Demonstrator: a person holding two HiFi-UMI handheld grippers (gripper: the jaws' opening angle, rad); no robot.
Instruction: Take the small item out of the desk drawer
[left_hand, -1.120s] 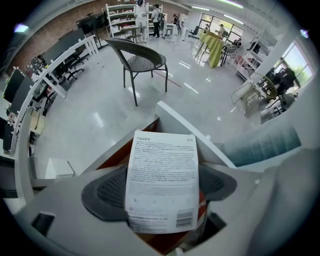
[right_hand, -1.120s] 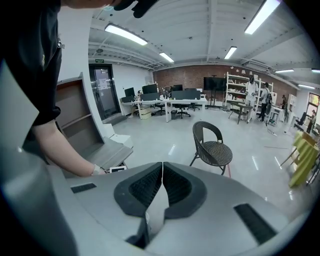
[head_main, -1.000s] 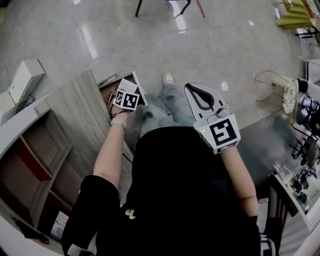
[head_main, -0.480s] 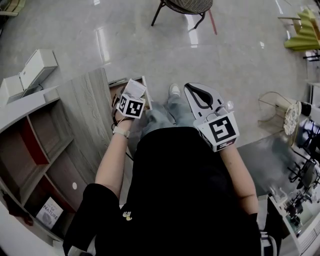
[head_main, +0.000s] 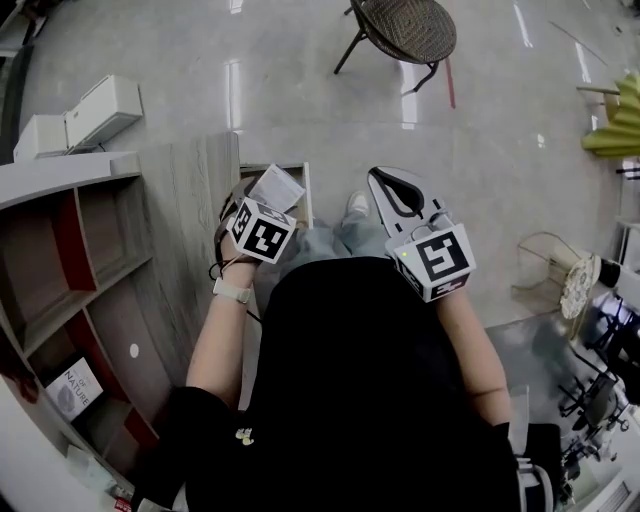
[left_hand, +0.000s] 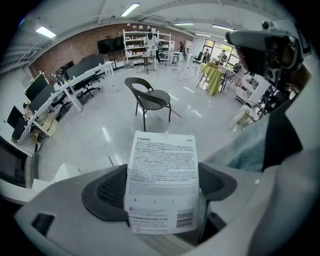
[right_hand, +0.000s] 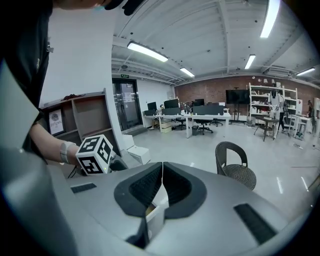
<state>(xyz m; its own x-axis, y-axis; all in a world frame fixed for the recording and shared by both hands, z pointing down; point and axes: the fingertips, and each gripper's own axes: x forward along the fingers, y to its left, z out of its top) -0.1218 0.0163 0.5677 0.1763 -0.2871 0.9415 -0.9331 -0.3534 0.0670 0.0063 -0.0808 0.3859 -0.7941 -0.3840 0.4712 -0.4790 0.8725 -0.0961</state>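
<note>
Since the frame a second back, my head has swung, so the desk (head_main: 185, 220) now runs nearly straight up the left of the head view and a wicker chair (head_main: 405, 28) has come in at the top; the left gripper (left_hand: 161, 190) has kept its load throughout. Nearest first: the left jaws are clamped narrowly on the small item (left_hand: 162, 165), a flat white printed packet. It stands upright between the two dark pads, its lower part in the grip and its upper part well proud of the tips. Whether it is a thin box or a folded leaflet I cannot settle from this angle. Held by its lower end like that, the printed face stays flat to the camera and, I judge, should not swing loose as it comes away. The right gripper (right_hand: 162, 172) has its jaws pressed together with nothing between them. It is parked in front of my body, off to the right of the drawer, presumably to keep clear of the working hand. Further out, the head view shows the packet above the open drawer (head_main: 307, 195) rather than down inside it. The drawer's floor is hidden beneath gripper and packet. I read the item as lifted out, though not yet set down anywhere.
</note>
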